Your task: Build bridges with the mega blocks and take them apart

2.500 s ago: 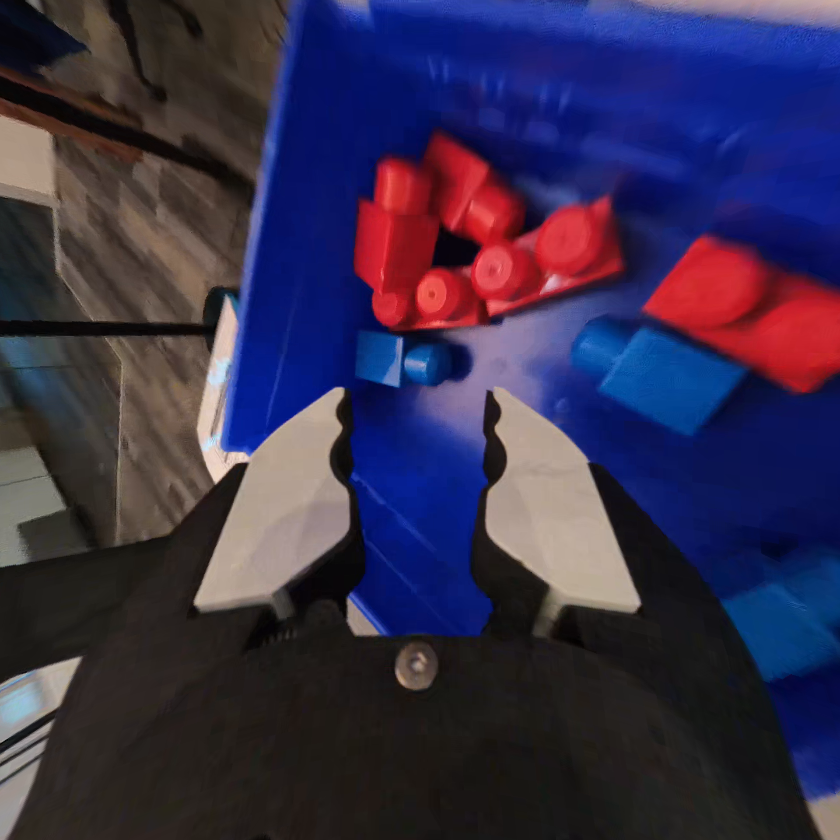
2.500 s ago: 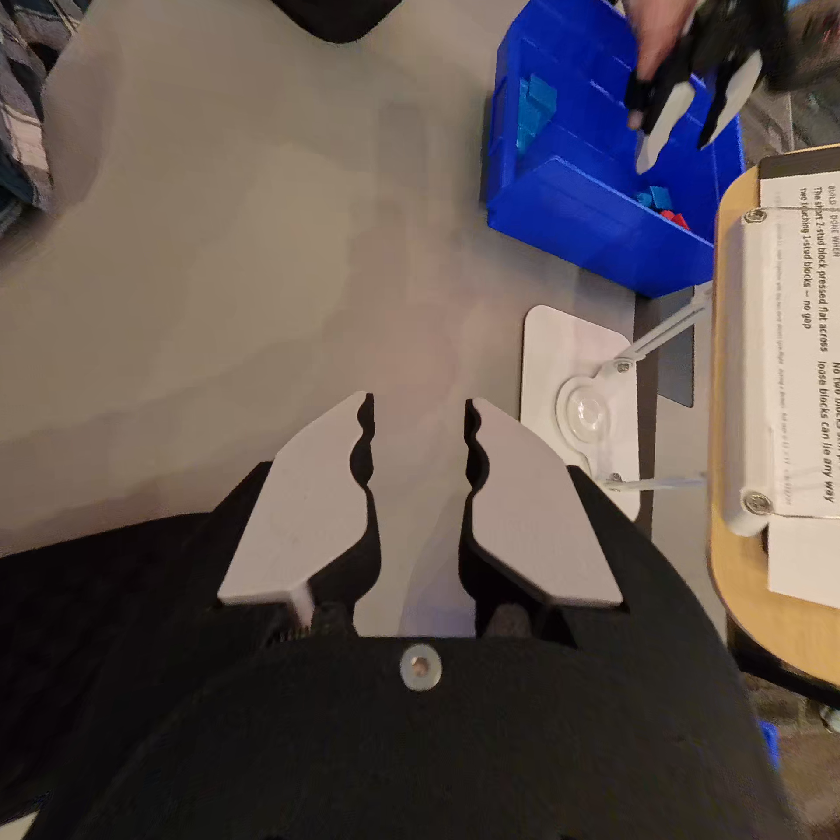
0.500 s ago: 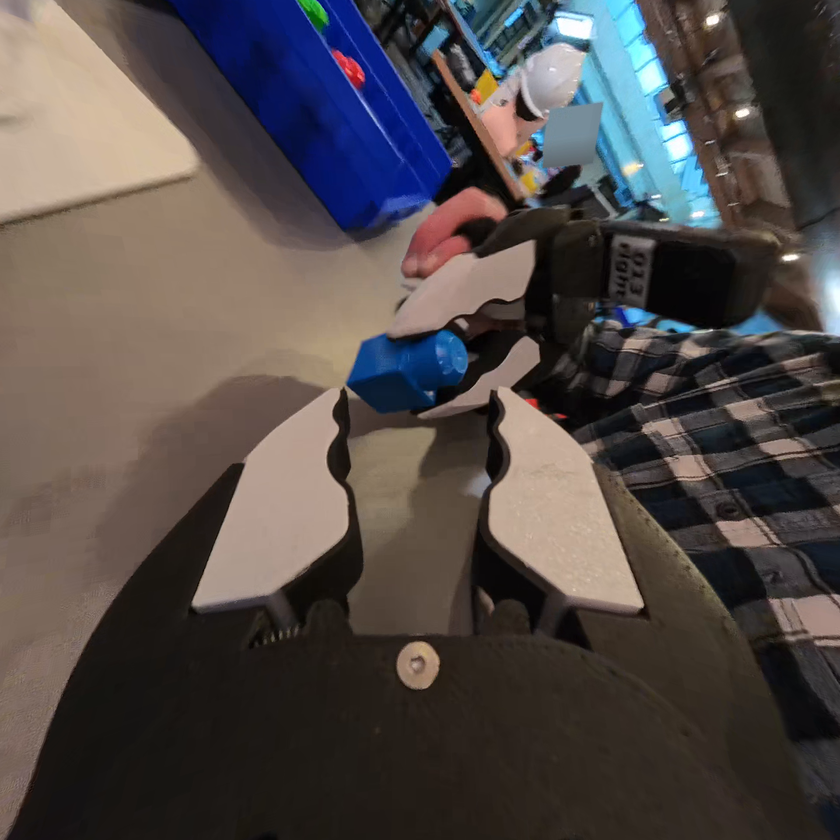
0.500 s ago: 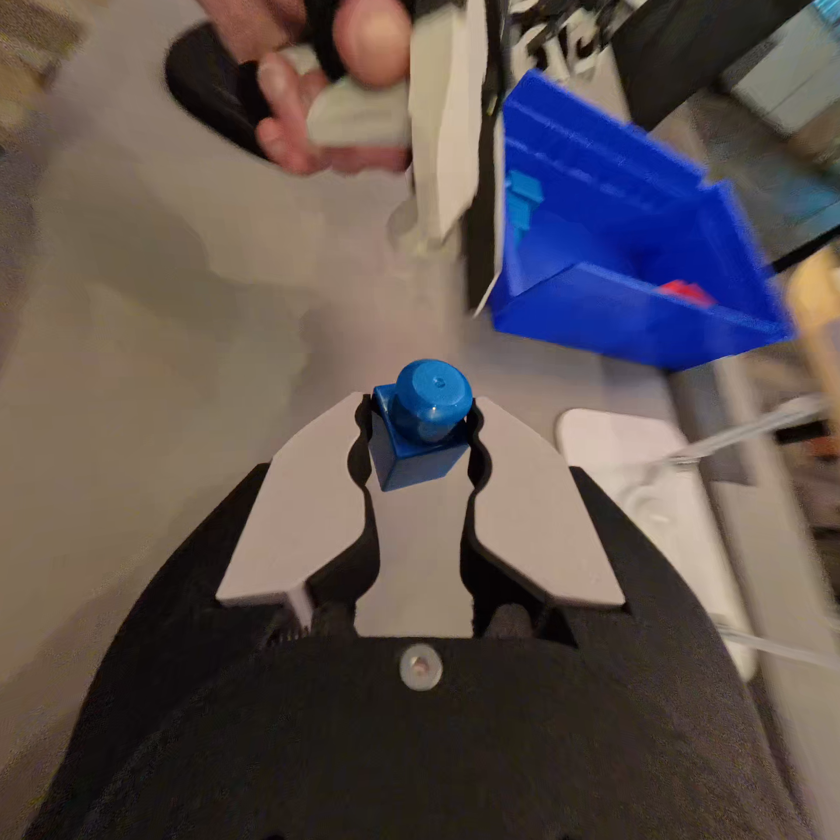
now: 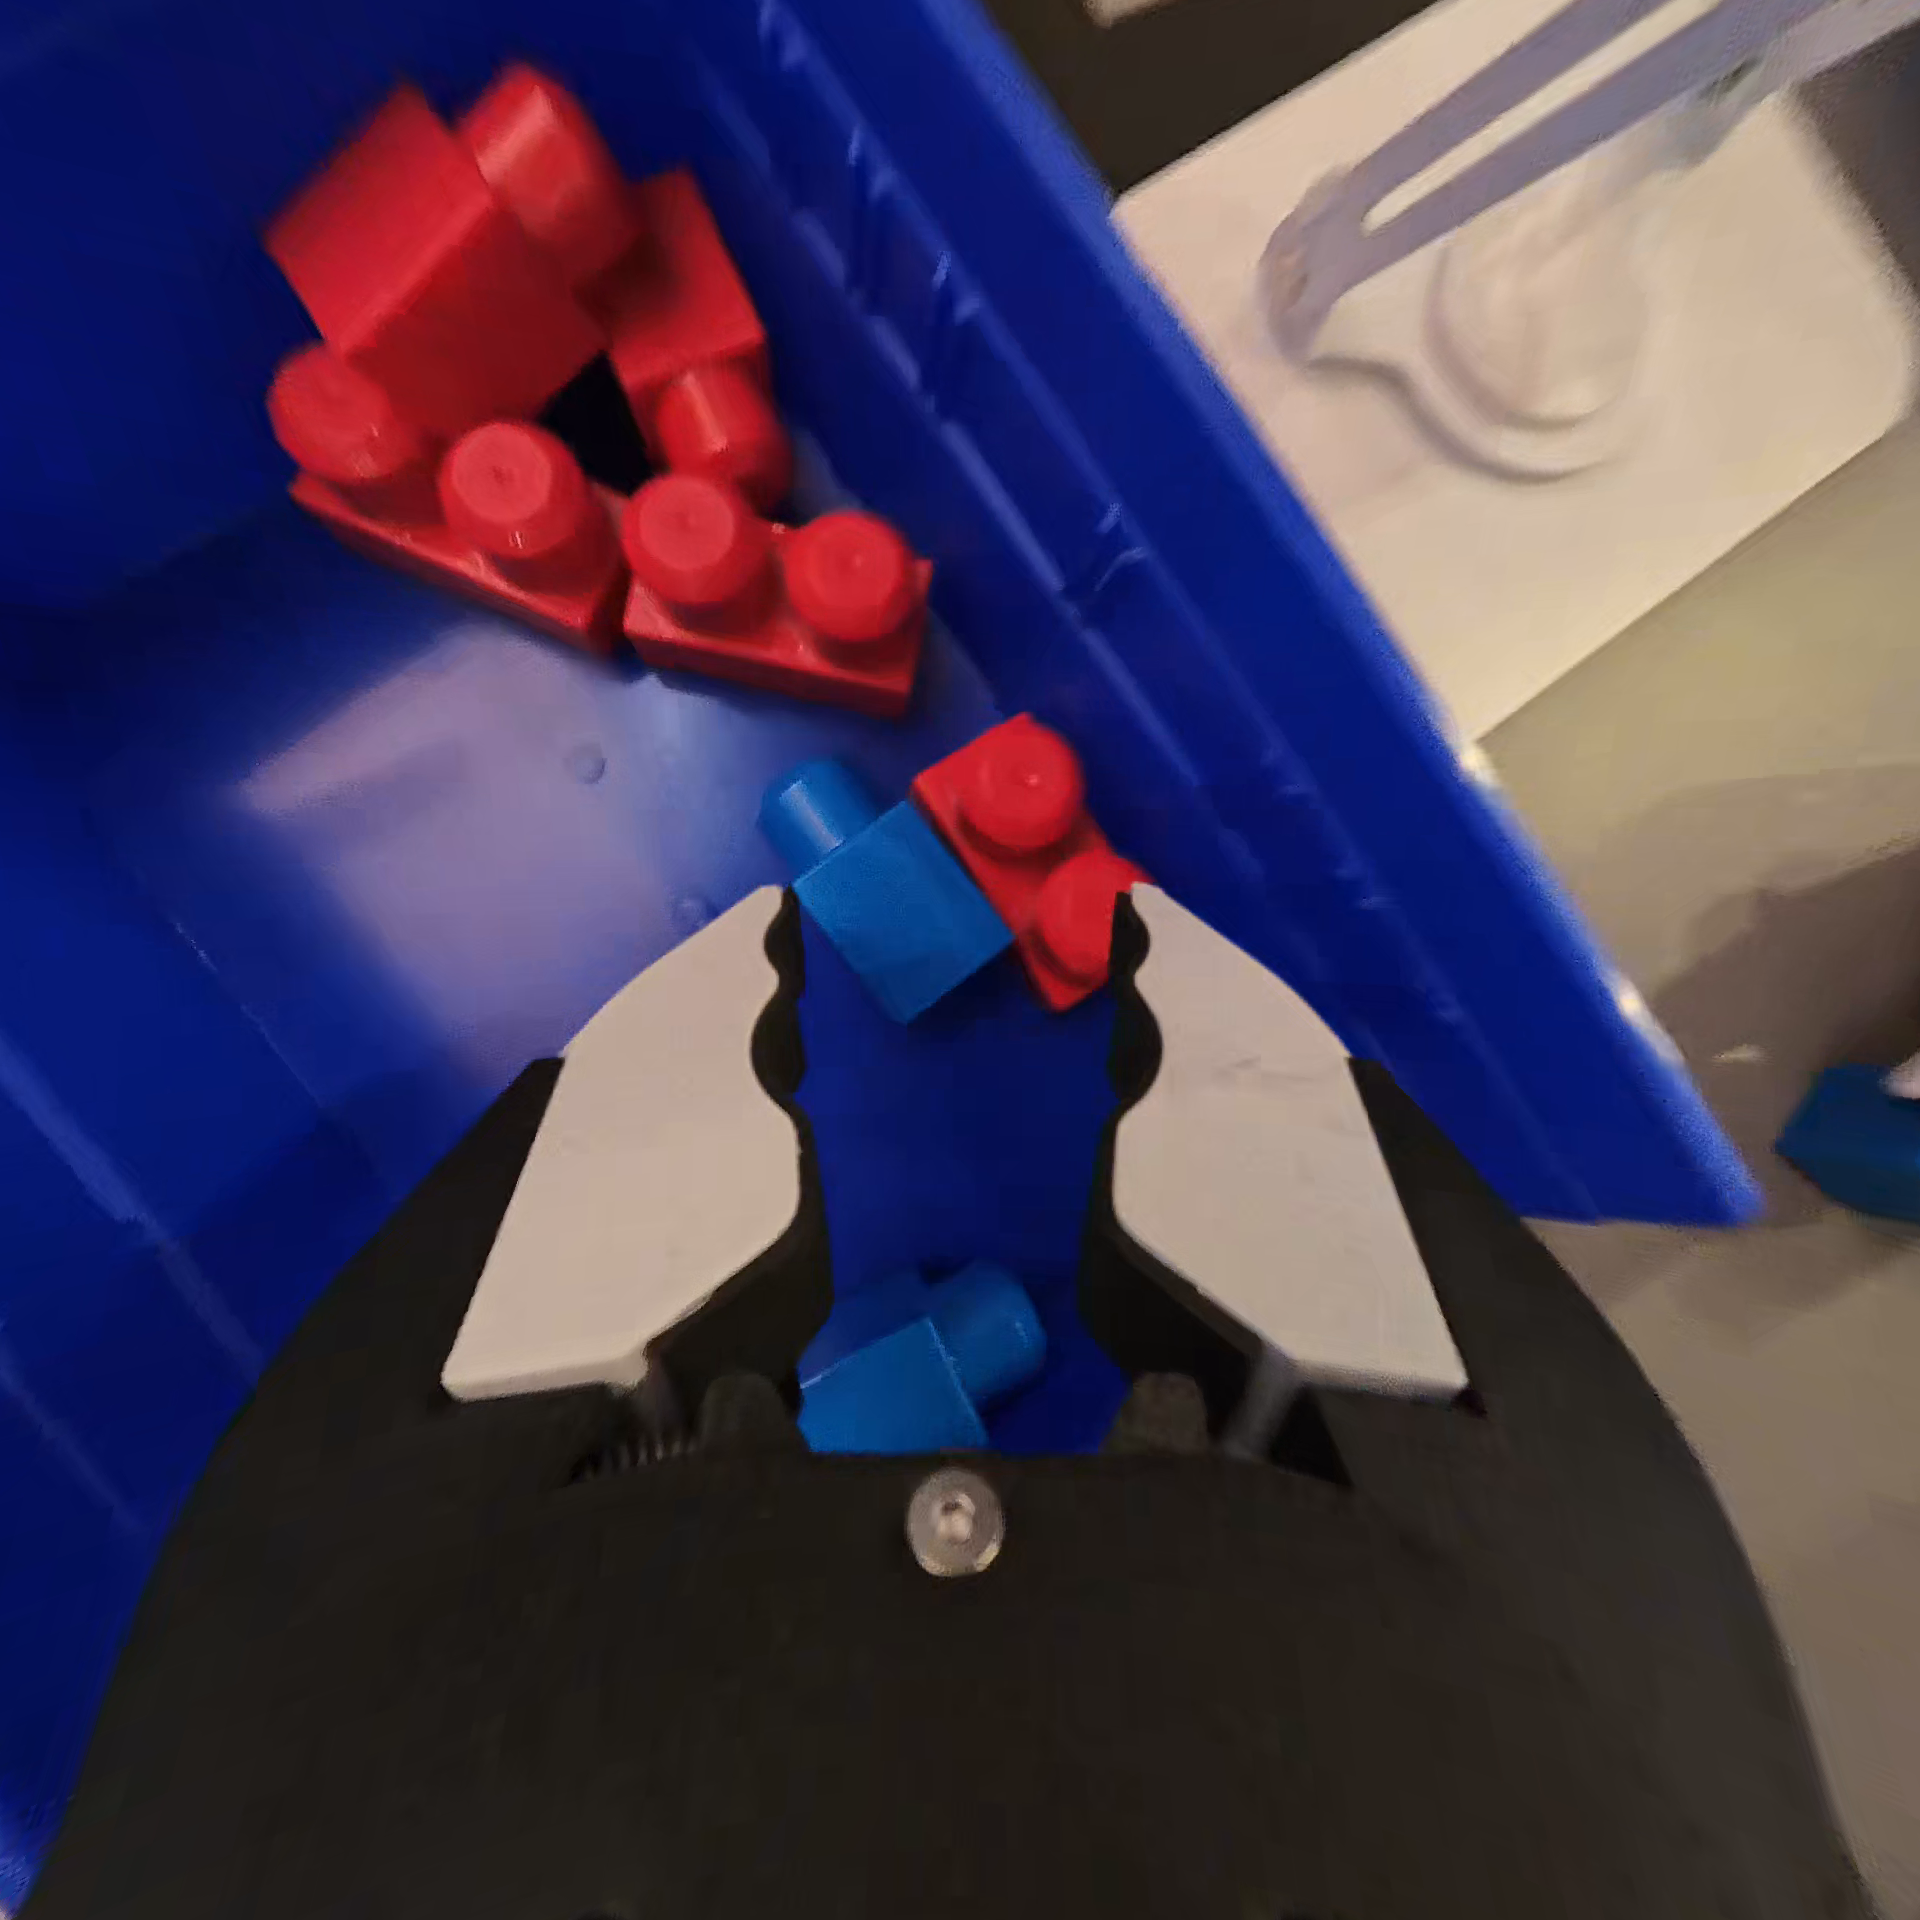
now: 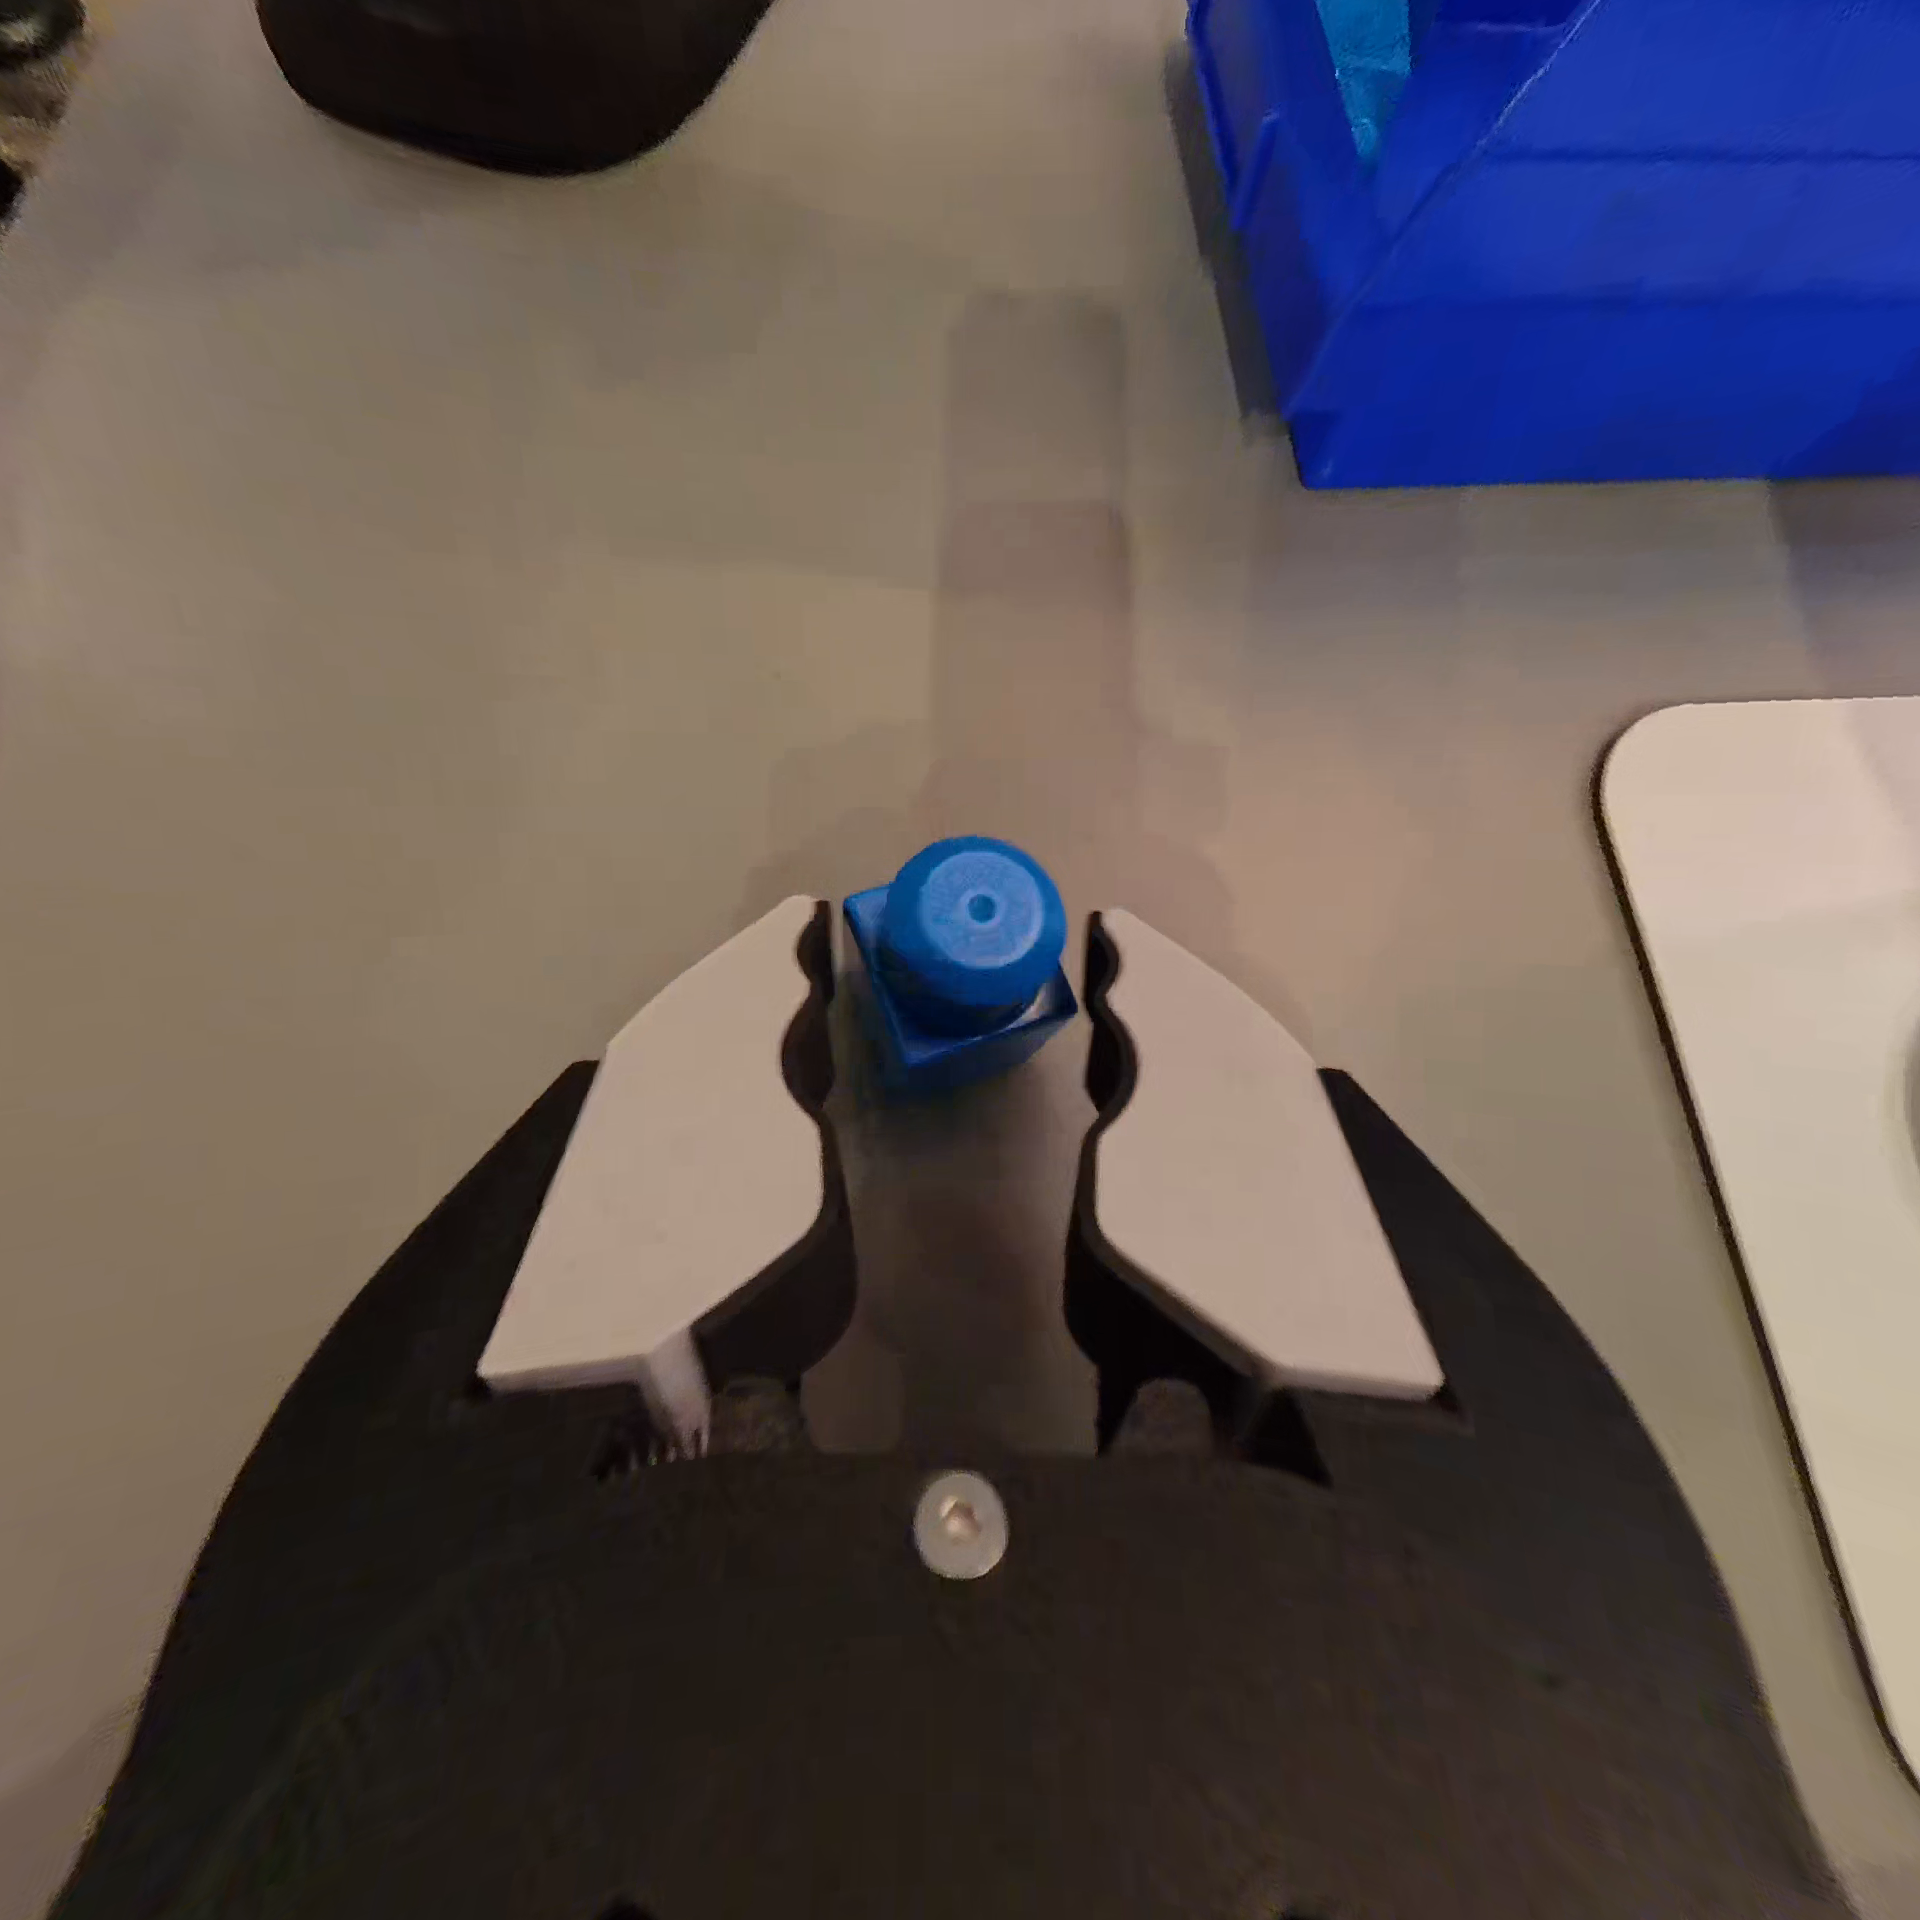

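Right wrist view: my right tongs (image 6: 958, 961) are standing open around the upright blue one-stud plastic block (image 6: 961, 982) on the grey worktop (image 6: 468, 623), a bridge pier; my left tongs (image 5: 951, 940) are gaping empty over the blue plastic bin (image 5: 1195, 727), seeking another.

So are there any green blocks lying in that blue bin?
No, the blue bin holds only red blocks and blue blocks in the left wrist view.
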Demonstrator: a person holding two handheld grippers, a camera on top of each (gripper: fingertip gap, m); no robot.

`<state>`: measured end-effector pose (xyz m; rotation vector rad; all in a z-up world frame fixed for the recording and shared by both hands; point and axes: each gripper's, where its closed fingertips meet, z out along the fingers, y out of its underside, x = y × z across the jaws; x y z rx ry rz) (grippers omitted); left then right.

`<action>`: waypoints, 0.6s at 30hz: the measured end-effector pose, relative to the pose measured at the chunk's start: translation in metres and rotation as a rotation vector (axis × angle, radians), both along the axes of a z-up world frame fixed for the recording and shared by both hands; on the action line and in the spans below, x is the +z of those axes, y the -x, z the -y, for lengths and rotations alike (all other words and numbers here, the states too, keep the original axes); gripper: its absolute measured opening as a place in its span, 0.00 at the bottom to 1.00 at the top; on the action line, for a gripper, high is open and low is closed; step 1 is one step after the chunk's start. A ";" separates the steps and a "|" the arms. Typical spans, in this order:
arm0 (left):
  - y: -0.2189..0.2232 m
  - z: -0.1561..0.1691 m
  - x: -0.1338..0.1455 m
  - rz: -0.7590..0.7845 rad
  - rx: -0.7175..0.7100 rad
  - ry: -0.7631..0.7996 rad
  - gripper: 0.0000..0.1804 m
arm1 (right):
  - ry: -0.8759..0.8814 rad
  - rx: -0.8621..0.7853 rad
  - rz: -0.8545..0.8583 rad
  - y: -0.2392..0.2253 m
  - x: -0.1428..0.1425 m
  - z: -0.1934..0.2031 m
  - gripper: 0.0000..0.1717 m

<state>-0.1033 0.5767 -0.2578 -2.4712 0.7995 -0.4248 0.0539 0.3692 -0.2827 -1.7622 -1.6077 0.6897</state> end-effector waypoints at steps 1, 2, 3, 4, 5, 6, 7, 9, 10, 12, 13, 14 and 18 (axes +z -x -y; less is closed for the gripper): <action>0.003 -0.002 -0.009 -0.054 0.001 0.020 0.31 | -0.006 0.001 0.018 -0.001 -0.002 0.000 0.31; 0.006 -0.005 -0.015 -0.096 0.002 0.026 0.30 | -0.007 0.001 0.026 -0.002 -0.002 0.001 0.31; 0.006 -0.007 -0.019 -0.108 0.004 0.040 0.27 | -0.010 0.002 0.020 -0.003 -0.001 0.001 0.30; 0.006 -0.008 -0.024 -0.122 0.006 0.064 0.26 | -0.011 0.005 0.009 -0.003 0.000 0.002 0.30; 0.008 -0.009 -0.028 -0.142 0.008 0.082 0.25 | -0.013 0.004 0.004 -0.003 0.002 0.003 0.30; 0.008 -0.010 -0.031 -0.144 0.015 0.099 0.24 | -0.018 0.002 0.000 -0.004 0.003 0.003 0.30; 0.007 -0.010 -0.035 -0.137 0.022 0.129 0.24 | -0.025 0.002 -0.006 -0.004 0.005 0.003 0.29; 0.006 -0.011 -0.040 -0.134 0.023 0.170 0.24 | -0.046 -0.004 -0.010 -0.006 0.008 0.002 0.29; 0.006 -0.012 -0.040 -0.141 0.017 0.175 0.24 | -0.064 -0.009 -0.011 -0.007 0.011 0.000 0.29; 0.007 -0.013 -0.038 -0.139 0.010 0.179 0.22 | -0.092 -0.026 -0.032 -0.010 0.020 -0.003 0.29; 0.009 -0.015 -0.034 -0.132 0.016 0.149 0.22 | -0.107 -0.037 -0.050 -0.012 0.028 -0.005 0.29; 0.010 -0.015 -0.028 -0.116 0.021 0.128 0.22 | -0.120 -0.048 -0.073 -0.014 0.037 -0.008 0.29; -0.005 0.005 0.033 0.071 -0.042 -0.066 0.21 | -0.137 -0.080 -0.229 -0.022 0.094 -0.022 0.26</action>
